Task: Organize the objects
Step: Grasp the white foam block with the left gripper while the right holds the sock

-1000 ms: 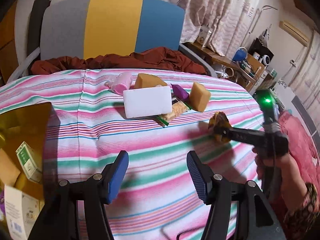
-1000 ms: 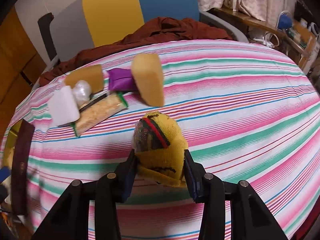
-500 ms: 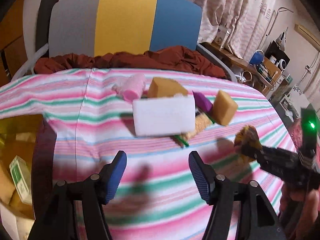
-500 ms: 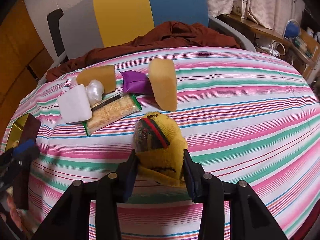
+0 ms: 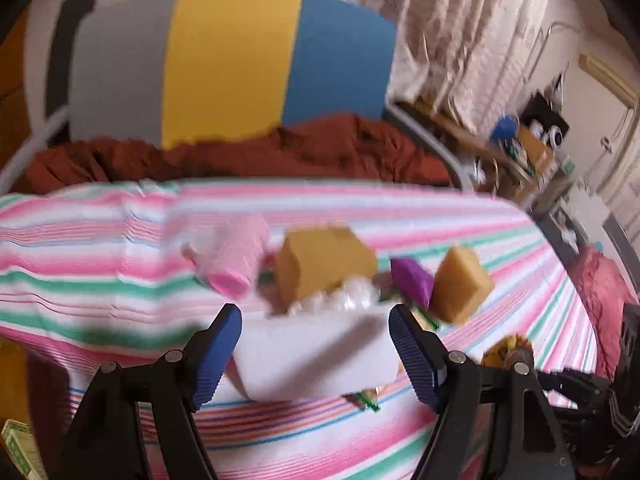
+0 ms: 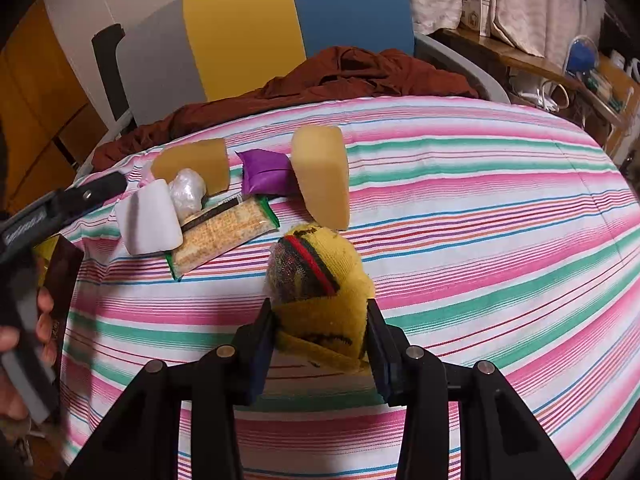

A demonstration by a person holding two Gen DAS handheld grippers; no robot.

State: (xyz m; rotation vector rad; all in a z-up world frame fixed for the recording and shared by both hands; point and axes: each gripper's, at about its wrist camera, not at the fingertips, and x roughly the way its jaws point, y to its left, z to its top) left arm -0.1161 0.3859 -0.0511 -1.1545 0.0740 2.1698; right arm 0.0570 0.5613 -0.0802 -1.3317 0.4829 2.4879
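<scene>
My right gripper (image 6: 320, 336) is shut on a rolled yellow sock (image 6: 320, 292) with red and dark stripes, held above the striped bed cover (image 6: 480, 220). My left gripper (image 5: 314, 344) is open, its blue pads on either side of a white block (image 5: 316, 356) without touching it. Behind the block lie a pearly plastic bag (image 5: 340, 300), two tan sponges (image 5: 324, 264) (image 5: 460, 284), a pink roll (image 5: 236, 256), a purple packet (image 5: 412, 284) and a cracker pack (image 6: 224, 232). The left gripper shows at the left edge of the right wrist view (image 6: 80, 196).
A grey, yellow and blue headboard (image 5: 228, 68) stands behind a rust-brown blanket (image 5: 240, 156). A cluttered side table (image 5: 520, 148) is at the right. A small green box (image 5: 16, 444) shows at the lower left, off the bed's left side.
My left gripper has moved forward, from well short of the white block to straddling it. The right gripper keeps hold of the sock and has barely moved.
</scene>
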